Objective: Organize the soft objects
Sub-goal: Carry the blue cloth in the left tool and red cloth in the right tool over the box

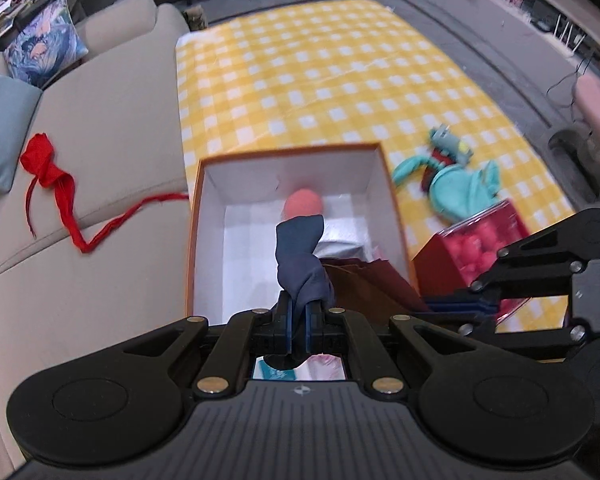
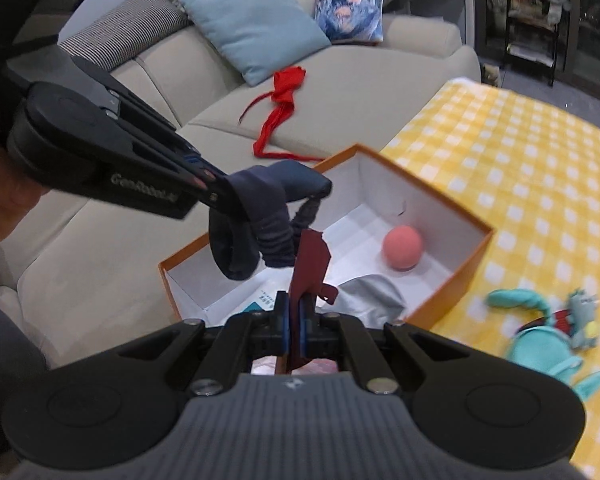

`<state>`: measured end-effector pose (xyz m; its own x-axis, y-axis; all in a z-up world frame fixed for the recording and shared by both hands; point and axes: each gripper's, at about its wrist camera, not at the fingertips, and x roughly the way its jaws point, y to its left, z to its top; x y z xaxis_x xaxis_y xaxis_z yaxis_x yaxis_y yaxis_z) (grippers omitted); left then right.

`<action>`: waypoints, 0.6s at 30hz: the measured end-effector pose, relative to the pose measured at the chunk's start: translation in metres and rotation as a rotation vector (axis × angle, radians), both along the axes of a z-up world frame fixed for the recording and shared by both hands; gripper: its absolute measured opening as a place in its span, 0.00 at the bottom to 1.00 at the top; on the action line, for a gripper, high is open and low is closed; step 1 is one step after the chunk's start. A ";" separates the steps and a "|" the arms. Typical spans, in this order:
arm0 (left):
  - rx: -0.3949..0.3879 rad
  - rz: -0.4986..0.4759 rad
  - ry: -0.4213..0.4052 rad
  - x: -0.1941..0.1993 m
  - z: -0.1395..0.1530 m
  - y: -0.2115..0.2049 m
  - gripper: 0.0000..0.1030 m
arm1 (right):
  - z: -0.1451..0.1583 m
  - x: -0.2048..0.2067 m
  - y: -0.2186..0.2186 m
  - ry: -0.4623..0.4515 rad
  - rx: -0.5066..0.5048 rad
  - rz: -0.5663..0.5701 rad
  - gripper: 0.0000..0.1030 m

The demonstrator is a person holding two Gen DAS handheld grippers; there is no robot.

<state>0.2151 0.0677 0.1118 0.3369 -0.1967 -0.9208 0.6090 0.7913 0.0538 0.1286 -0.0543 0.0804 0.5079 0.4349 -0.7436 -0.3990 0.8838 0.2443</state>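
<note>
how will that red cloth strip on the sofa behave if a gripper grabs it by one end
The red cloth strip will probably hang limp: it lies crumpled and twisted on the sofa. Its thin tail likely trails behind and may snag. It looks light, so a pinch should lift it.

Counts, both wrist views.

Hand-held grippers: two, the left hand-held gripper (image 1: 298, 320) and the right hand-held gripper (image 2: 294, 322).

Boxes: one orange box (image 2: 452, 292), white inside.

Balls: one pink ball (image 2: 402, 253), in the box.

Dark cloths: two, a navy cloth (image 1: 300, 256) and a maroon cloth (image 2: 310, 264).

Silver-grey cloths: one grey cloth (image 2: 370, 292), in the box.

Red scarves: one red scarf (image 2: 280, 112), on the sofa (image 2: 364, 92).

Plush toys: one teal plush toy (image 2: 548, 336), on the yellow checked cloth (image 2: 520, 152).

Cushions seen: three, a light blue cushion (image 2: 256, 20), a blue patterned cushion (image 2: 350, 12) and a striped cushion (image 2: 124, 34).

Red clear-fronted containers: one red container (image 1: 480, 240).
</note>
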 end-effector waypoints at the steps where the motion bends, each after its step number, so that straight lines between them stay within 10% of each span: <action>1: 0.009 0.000 0.004 0.002 -0.004 0.001 0.06 | -0.006 0.003 0.006 0.005 -0.004 -0.003 0.01; 18: 0.103 0.031 0.107 0.044 -0.088 0.006 0.06 | -0.086 0.043 0.043 0.082 0.066 -0.117 0.01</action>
<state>0.2593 0.0734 0.0237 0.2405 -0.0905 -0.9664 0.5911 0.8034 0.0719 0.1711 -0.0109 -0.0056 0.4969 0.4255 -0.7563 -0.2708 0.9040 0.3307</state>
